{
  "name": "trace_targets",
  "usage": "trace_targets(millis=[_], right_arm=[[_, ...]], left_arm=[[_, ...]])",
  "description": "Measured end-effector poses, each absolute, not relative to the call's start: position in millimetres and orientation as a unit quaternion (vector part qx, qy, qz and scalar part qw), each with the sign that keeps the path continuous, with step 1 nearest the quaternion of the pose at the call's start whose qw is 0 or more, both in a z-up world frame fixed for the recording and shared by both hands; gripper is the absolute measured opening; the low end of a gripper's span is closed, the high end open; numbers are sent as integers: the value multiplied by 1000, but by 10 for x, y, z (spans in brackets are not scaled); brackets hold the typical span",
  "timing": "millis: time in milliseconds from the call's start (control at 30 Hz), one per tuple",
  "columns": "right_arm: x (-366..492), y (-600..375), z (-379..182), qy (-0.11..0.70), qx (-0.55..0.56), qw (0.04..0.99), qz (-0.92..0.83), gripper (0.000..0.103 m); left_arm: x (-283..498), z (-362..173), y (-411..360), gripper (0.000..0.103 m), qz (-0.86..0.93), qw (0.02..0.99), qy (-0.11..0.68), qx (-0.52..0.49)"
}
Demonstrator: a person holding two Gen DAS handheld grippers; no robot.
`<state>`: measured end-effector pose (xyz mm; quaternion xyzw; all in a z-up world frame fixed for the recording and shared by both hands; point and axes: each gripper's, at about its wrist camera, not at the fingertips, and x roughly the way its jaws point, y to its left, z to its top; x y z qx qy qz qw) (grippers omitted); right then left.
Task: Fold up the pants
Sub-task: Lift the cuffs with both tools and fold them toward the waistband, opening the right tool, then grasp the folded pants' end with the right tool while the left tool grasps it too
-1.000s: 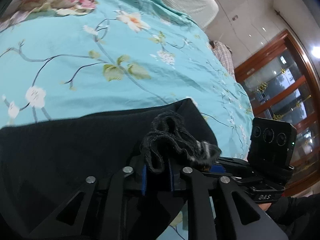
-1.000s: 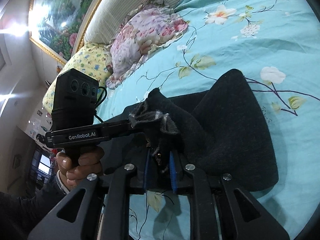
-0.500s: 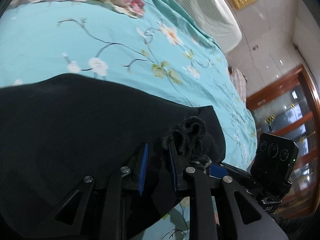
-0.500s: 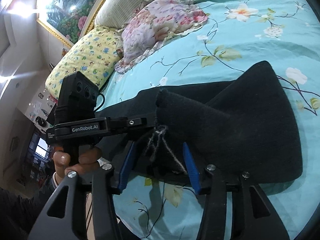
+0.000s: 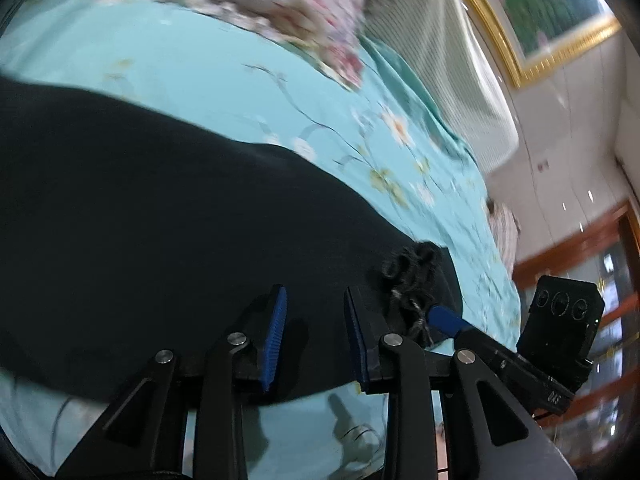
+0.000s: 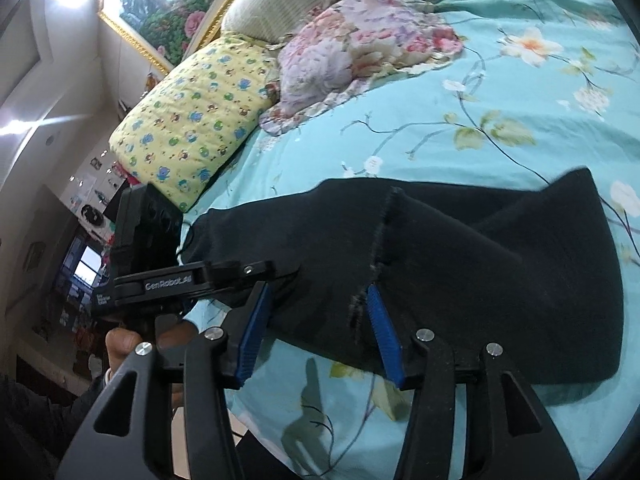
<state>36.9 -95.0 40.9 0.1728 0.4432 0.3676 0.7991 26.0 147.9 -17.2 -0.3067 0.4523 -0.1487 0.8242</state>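
Both wrist views: claws (image 5: 314, 334) (image 6: 316, 334) now apart, pants (image 6: 500, 272) released vs 1s ago.

Both grippers, clamped on the bunched hem of the black pants (image 6: 460, 264) one second earlier, now have their jaws spread. The left gripper (image 5: 314, 334) releases the cloth; the frayed hem lies just right of it. The right gripper (image 6: 316, 332) opens wide around the flattened hem.
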Motion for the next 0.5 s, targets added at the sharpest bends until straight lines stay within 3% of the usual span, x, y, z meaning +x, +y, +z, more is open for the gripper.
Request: trace_targets(millis=[167, 300, 500], right_arm=[[414, -780, 468, 444, 161, 794, 384, 53], [454, -593, 498, 446, 148, 786, 402, 53], [534, -316, 533, 451, 131, 777, 419, 53]], left_arm=[[-31, -165, 1810, 30, -105, 831, 434, -332], [-268, -165, 2070, 39, -62, 834, 416, -356], [-527, -136, 2377, 40, -23, 833, 394, -389]])
